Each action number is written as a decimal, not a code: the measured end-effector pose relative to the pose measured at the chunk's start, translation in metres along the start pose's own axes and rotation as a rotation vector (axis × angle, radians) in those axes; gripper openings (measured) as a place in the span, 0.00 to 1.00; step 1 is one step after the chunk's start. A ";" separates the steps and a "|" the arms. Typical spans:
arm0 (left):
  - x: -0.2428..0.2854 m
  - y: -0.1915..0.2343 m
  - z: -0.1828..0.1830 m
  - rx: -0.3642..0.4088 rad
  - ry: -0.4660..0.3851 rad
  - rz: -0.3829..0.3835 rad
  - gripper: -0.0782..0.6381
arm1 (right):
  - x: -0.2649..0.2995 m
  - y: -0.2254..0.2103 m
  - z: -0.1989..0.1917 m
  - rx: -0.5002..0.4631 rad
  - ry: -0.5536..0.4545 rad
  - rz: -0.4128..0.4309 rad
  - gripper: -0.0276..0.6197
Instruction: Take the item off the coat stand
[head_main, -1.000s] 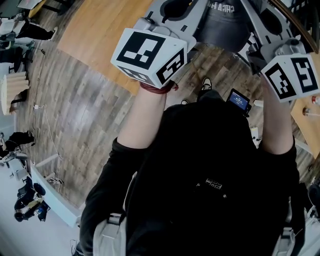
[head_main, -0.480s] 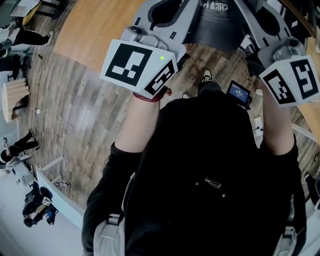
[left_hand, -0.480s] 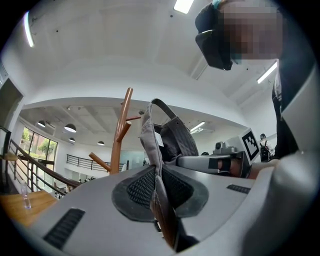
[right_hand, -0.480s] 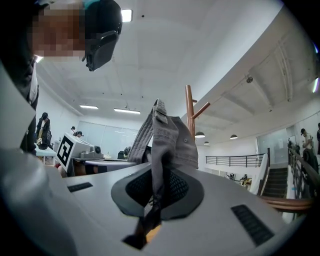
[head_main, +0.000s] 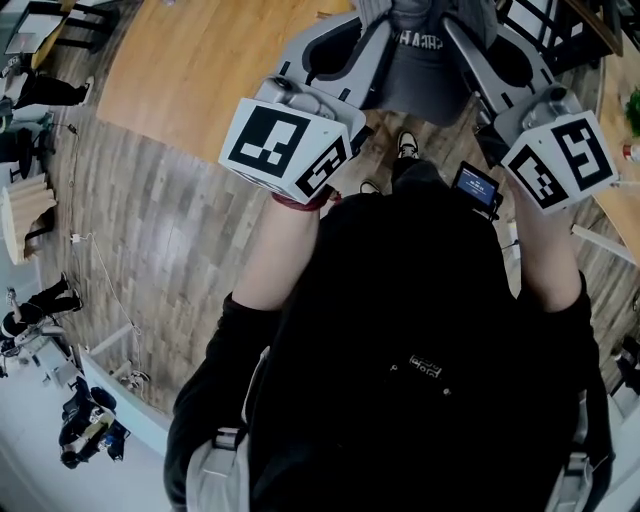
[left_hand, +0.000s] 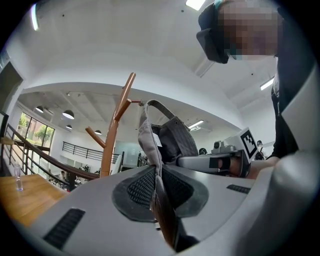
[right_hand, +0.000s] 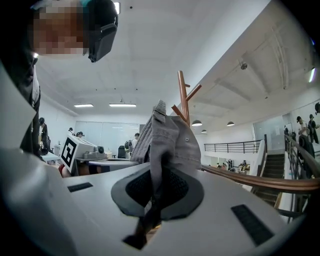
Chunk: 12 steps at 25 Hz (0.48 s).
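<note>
A grey cap (head_main: 425, 62) hangs between my two grippers, in front of the person's chest. My left gripper (head_main: 372, 62) is shut on the cap's left edge, and the fabric (left_hand: 165, 137) rises from between its jaws. My right gripper (head_main: 472, 55) is shut on the other edge, with the cap (right_hand: 167, 135) pinched between its pads. The brown wooden coat stand (left_hand: 114, 135) rises just behind the cap, its pegs (right_hand: 184, 97) close above it. Whether the cap touches a peg I cannot tell. Each gripper shows in the other's view: the right gripper (left_hand: 225, 161) and the left gripper (right_hand: 82, 150).
A light wooden platform (head_main: 200, 70) meets darker plank flooring (head_main: 150, 220) below me. A stair railing (right_hand: 260, 182) runs at the right and a dark rail (left_hand: 45, 156) at the left. A small blue-lit screen (head_main: 478, 190) sits by the person's chest. People and gear stand at the far left (head_main: 40, 300).
Both grippers have come down and toward the person with the cap held between them. More of the cap now shows at the top of the head view.
</note>
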<state>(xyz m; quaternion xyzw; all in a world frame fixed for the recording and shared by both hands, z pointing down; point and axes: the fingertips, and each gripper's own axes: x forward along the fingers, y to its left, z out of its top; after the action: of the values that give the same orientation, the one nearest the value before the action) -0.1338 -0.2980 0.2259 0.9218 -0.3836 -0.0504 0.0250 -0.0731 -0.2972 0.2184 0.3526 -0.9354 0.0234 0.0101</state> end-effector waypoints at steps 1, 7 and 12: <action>0.002 0.000 -0.001 -0.003 0.002 -0.003 0.15 | 0.000 -0.002 -0.002 0.007 0.006 -0.001 0.08; 0.007 0.003 -0.010 -0.024 0.021 -0.010 0.15 | 0.002 -0.004 -0.010 0.010 0.042 0.005 0.08; 0.007 0.007 -0.011 -0.026 0.028 -0.002 0.15 | 0.006 -0.004 -0.013 0.019 0.048 0.014 0.08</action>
<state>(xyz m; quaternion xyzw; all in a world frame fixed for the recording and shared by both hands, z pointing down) -0.1325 -0.3082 0.2365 0.9224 -0.3815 -0.0426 0.0422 -0.0753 -0.3037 0.2316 0.3457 -0.9370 0.0407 0.0294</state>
